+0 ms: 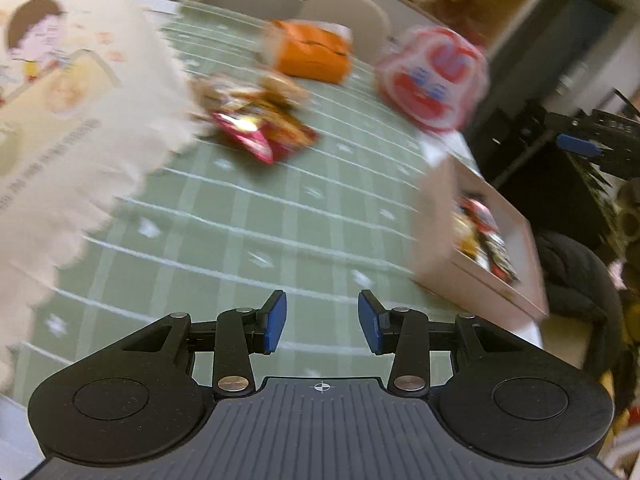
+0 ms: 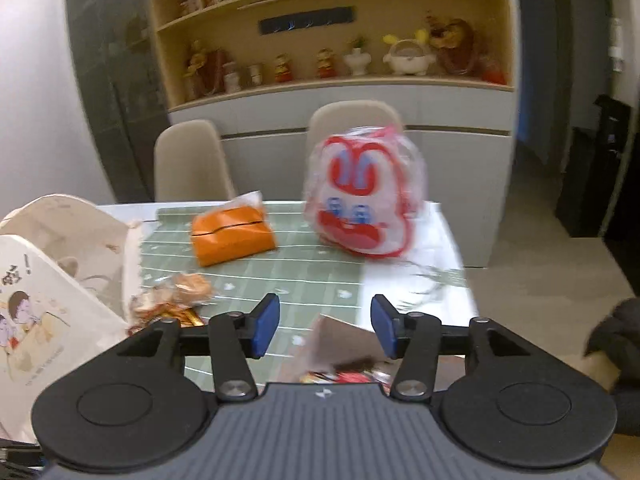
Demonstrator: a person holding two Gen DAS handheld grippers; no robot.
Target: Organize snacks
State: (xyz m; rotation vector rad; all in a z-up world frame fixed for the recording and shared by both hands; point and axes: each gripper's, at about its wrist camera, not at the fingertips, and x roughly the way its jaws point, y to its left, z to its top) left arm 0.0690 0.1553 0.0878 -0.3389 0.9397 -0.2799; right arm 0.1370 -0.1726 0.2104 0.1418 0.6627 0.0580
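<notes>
- While both your left gripper (image 1: 322,322) and right gripper (image 2: 325,326) hang partly open and empty, the loose snack packets (image 1: 256,120) lie mid-table beside the paper bag (image 1: 60,120).
- They look light, crinkly and crushable; pinch a sealed edge.

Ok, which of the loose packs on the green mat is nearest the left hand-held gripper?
The red and gold snack packet, lying beside the white paper bag. The orange pack and the red-and-white rabbit-face bag sit farther back.
</notes>
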